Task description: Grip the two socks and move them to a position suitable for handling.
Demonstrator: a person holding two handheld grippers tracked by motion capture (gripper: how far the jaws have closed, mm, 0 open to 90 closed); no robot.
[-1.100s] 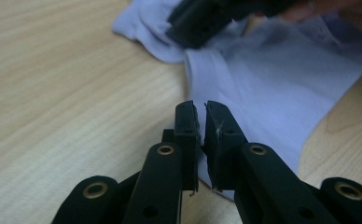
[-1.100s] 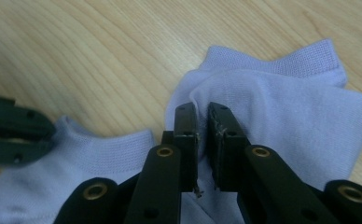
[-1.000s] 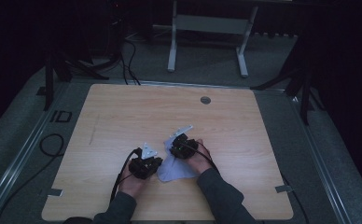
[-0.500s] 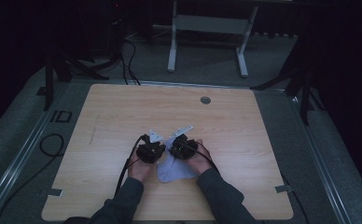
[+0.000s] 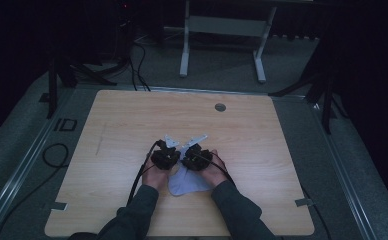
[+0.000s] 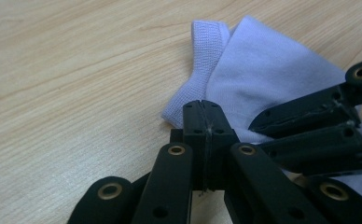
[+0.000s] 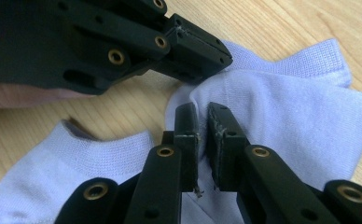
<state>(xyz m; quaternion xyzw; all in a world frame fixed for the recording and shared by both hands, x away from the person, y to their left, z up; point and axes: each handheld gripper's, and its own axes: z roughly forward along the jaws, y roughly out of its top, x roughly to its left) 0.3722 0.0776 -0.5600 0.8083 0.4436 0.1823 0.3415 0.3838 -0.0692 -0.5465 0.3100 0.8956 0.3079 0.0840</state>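
A: Dark room, light wood-grain tabletop (image 5: 132, 125) bare apart from the work near the person's edge. Pale lilac knit sock (image 5: 184, 181) lies flat there, between both hands.

B: Change since a second ago?

A: Left gripper (image 5: 166, 158) was off to the left, apart. Now it's right against the right gripper (image 5: 196, 157), both at the sock's ribbed cuff (image 6: 207, 51).

B: Jaws?

A: Left's pressed together, fabric pinched at the tips. Right's nearly closed, thin slot, sock fold caught between.

B: So both have hold. Likely a fold or turn-over next.
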